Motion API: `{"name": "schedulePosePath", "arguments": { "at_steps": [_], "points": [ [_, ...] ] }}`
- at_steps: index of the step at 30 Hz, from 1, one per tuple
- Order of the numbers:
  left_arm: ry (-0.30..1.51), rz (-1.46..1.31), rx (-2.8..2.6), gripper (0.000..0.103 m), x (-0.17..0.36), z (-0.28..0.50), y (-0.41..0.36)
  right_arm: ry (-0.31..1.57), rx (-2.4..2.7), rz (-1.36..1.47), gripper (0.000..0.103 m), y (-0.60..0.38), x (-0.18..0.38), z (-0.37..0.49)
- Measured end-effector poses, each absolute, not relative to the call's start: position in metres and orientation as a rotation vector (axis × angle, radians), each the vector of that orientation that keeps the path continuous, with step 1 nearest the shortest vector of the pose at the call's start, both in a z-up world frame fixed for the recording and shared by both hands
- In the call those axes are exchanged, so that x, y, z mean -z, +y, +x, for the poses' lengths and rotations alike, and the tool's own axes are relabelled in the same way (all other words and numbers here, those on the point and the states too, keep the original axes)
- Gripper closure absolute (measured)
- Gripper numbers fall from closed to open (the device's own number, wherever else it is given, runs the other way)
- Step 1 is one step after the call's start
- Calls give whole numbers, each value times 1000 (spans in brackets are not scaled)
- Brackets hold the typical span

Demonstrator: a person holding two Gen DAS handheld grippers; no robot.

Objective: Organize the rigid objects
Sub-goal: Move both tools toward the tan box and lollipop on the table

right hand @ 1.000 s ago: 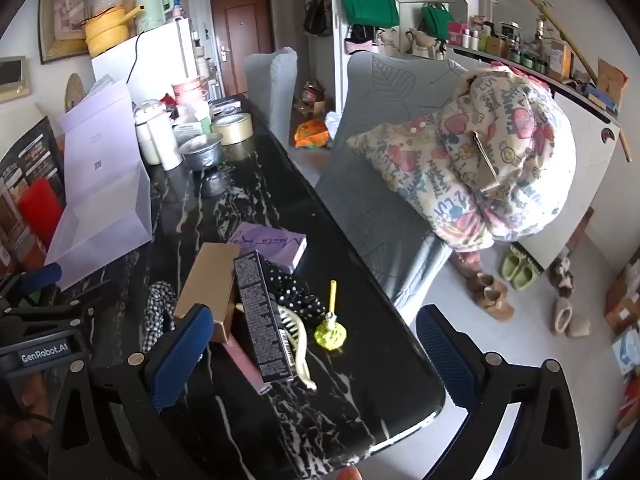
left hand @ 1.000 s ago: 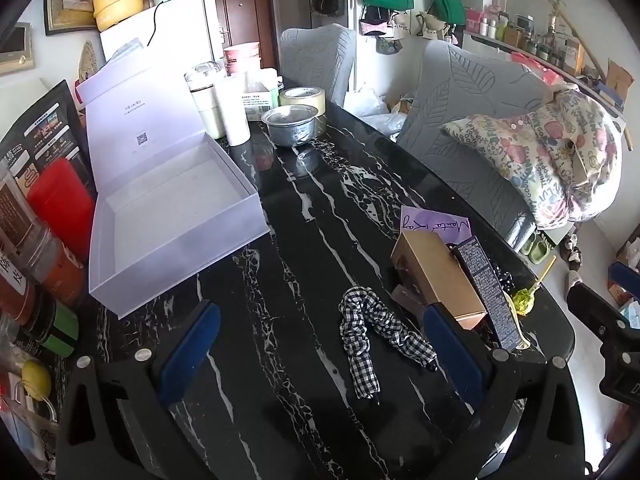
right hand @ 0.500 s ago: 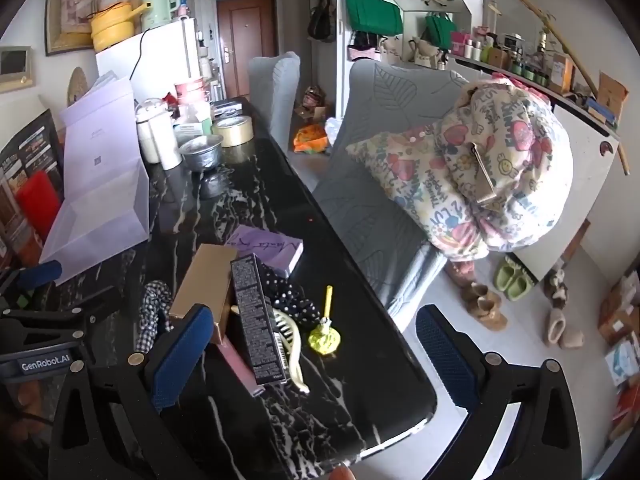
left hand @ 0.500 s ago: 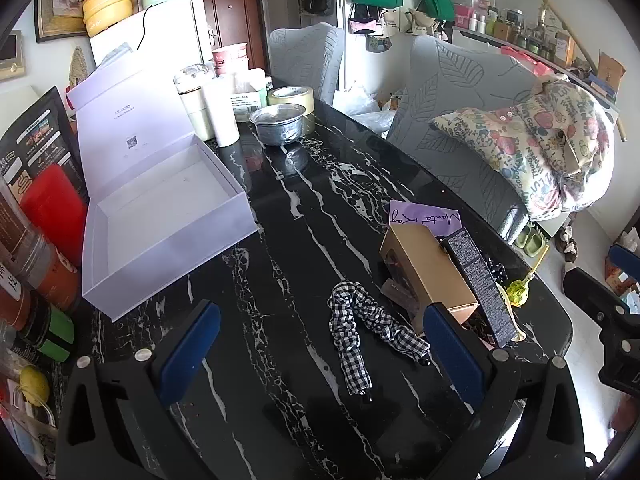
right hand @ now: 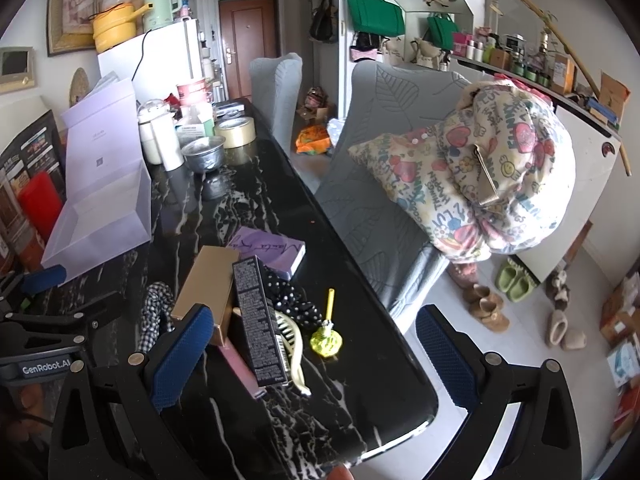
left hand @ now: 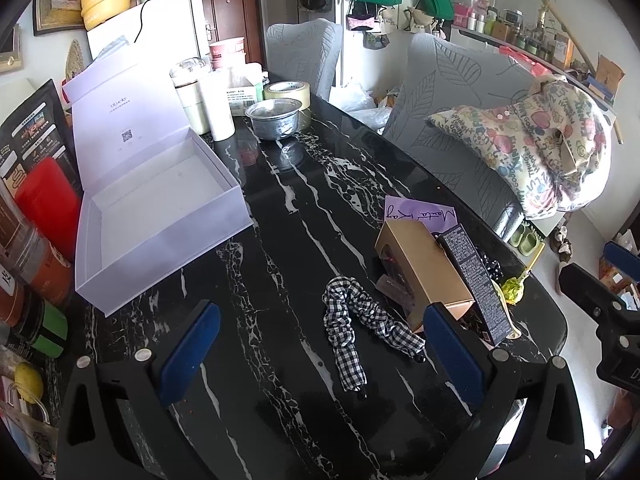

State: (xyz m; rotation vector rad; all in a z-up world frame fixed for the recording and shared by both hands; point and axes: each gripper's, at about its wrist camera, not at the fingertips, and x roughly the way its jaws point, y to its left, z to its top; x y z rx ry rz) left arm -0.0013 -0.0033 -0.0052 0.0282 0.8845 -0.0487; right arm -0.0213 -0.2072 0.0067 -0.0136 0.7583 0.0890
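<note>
An open, empty lilac box sits on the black marble table, lid raised. At the near right lies a pile: a gold box, a black carton leaning across it, a purple box, a checked scrunchie, a cream hair claw and a yellow-green ornament on a stick. My left gripper hangs open above the scrunchie. My right gripper hovers open over the pile, holding nothing.
A metal bowl, tape roll, white cups and jars crowd the far end. Red and brown containers line the left edge. Grey chairs with a patterned cushion flank the right side; slippers lie on the floor.
Both grippers have drifted slightly back and up from the table, so the pile sits a little farther off. Both stay open; no object has moved.
</note>
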Motion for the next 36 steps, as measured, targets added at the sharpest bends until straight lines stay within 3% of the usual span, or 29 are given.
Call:
{"name": "schedulePosePath", "arguments": {
  "at_steps": [36],
  "points": [
    [885, 47, 60, 0, 6, -5, -12, 768, -86, -6, 0, -211, -1, -21]
  ]
}}
